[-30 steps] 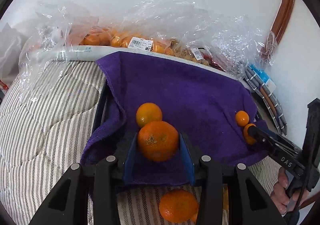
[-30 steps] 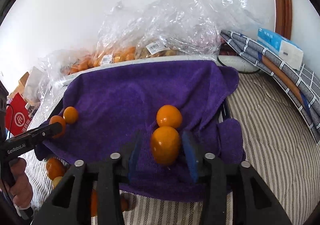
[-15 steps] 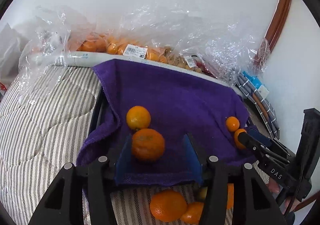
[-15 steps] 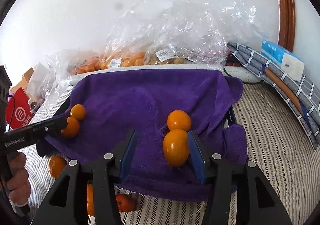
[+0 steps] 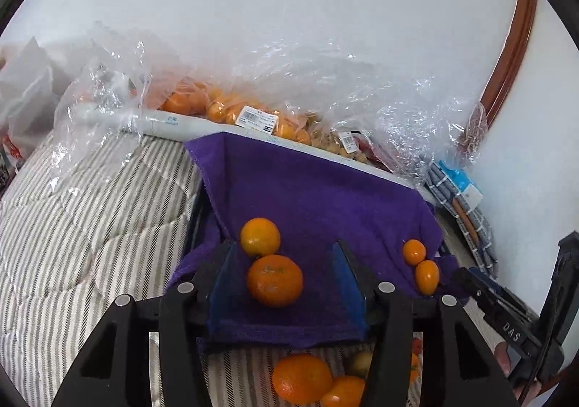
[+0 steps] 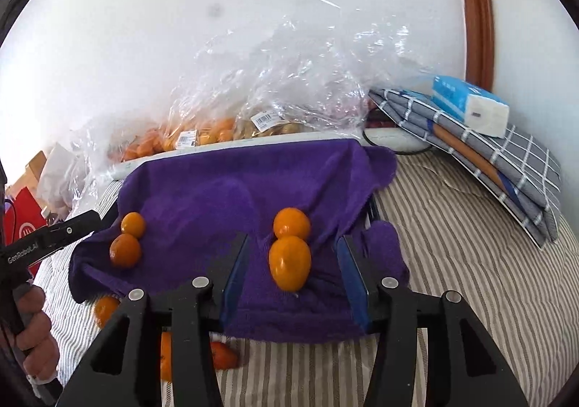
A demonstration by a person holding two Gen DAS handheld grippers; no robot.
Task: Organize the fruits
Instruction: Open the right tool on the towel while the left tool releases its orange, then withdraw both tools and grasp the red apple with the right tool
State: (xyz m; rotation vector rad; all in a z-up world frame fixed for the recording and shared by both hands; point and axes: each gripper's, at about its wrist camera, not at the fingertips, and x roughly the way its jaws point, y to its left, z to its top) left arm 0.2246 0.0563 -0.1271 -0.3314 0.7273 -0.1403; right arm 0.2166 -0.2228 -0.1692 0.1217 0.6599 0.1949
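With both my left gripper [image 5: 286,284] and right gripper [image 6: 291,271] standing jaws apart around fruit they no longer press, four oranges sit paired on the purple towel [image 5: 307,197], while several loose fruits [image 5: 302,378] wait on the striped bedding [image 5: 90,226].

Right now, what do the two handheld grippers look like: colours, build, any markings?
Both are matt black plastic frames with silver screw heads and flat blue pads inside the fingers. In the right wrist view, the left gripper carries white "GenRobot.AI" lettering along its side, above a black handle. In the left wrist view, the right gripper shows white letters "DAS". No cables or sleeves are visible.
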